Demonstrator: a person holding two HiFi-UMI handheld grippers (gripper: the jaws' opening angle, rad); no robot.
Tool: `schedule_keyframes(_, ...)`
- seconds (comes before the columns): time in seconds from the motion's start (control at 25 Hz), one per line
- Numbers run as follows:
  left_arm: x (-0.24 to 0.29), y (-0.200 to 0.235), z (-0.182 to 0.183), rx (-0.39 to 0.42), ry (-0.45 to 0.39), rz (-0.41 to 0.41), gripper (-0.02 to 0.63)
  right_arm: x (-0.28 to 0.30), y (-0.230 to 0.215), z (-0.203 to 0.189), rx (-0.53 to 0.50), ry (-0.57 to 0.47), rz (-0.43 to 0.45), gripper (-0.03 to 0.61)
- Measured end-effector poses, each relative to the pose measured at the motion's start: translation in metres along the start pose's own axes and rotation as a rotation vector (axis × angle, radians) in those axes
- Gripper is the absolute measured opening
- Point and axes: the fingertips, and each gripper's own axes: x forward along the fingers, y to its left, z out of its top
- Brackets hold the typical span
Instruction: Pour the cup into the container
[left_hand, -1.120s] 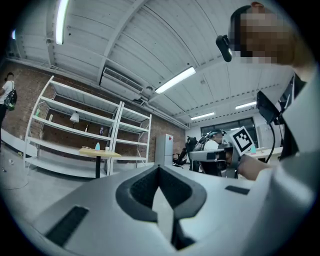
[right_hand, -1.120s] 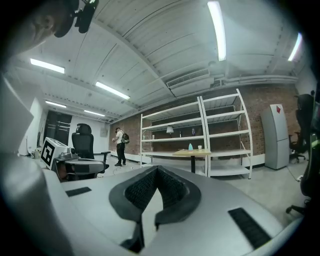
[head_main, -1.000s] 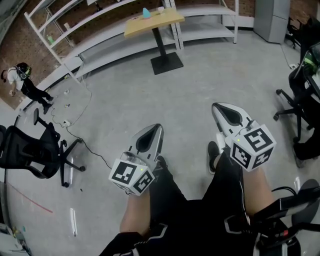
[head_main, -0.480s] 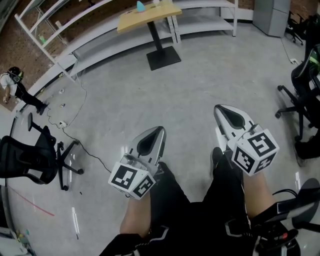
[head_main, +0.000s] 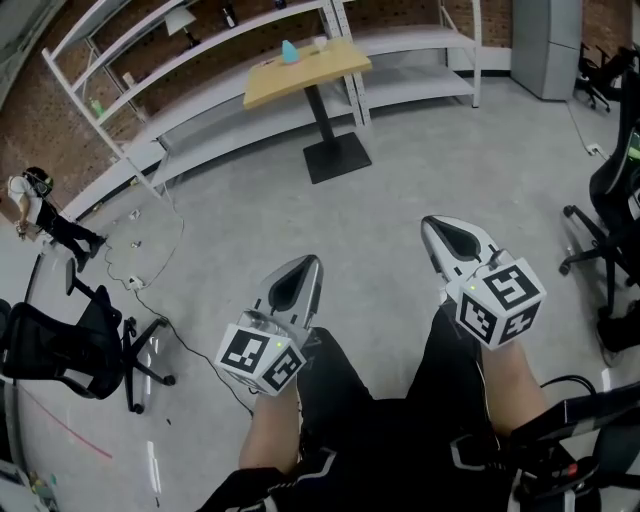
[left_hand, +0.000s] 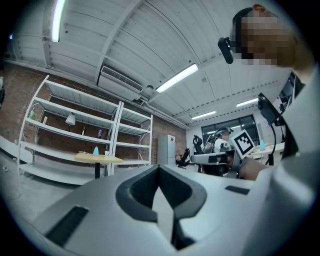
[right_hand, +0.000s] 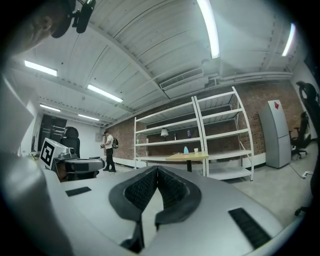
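A wooden table (head_main: 330, 72) stands far ahead across the floor, in front of white shelving. On it are a small blue object (head_main: 289, 50) and a pale cup (head_main: 320, 44); both are too small to make out further. The blue object (right_hand: 186, 149) and the cup (right_hand: 196, 150) also show in the right gripper view. My left gripper (head_main: 312, 262) and right gripper (head_main: 430, 222) are held level side by side, pointing toward the table and well short of it. Both are shut with nothing between the jaws.
Black office chairs stand at the left (head_main: 70, 340) and right (head_main: 610, 200). A cable (head_main: 150, 250) trails over the grey floor. White shelving (head_main: 200, 90) lines the brick wall and a grey cabinet (head_main: 545, 40) stands at the back right. Another person (head_main: 45, 210) stands far left.
The table and floor have shifted in the head view as the person walks on; the table now sits lower in the picture. Both grippers stay shut and side by side.
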Motion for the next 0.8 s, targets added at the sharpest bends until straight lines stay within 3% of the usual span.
schedule_keyframes(0.44, 0.113, 0.058, 0.008, 0.074, 0.014, -0.064, 0.002, 0.094, -0.074, 0.016, -0.024, -0.025, -0.004, 0.002)
schedule_keyframes(0.8, 0.171, 0.158, -0.002, 0.041, 0.002, -0.023, 0.002, 0.210, -0.106, 0.020, -0.047, -0.015, 0.023, 0.002)
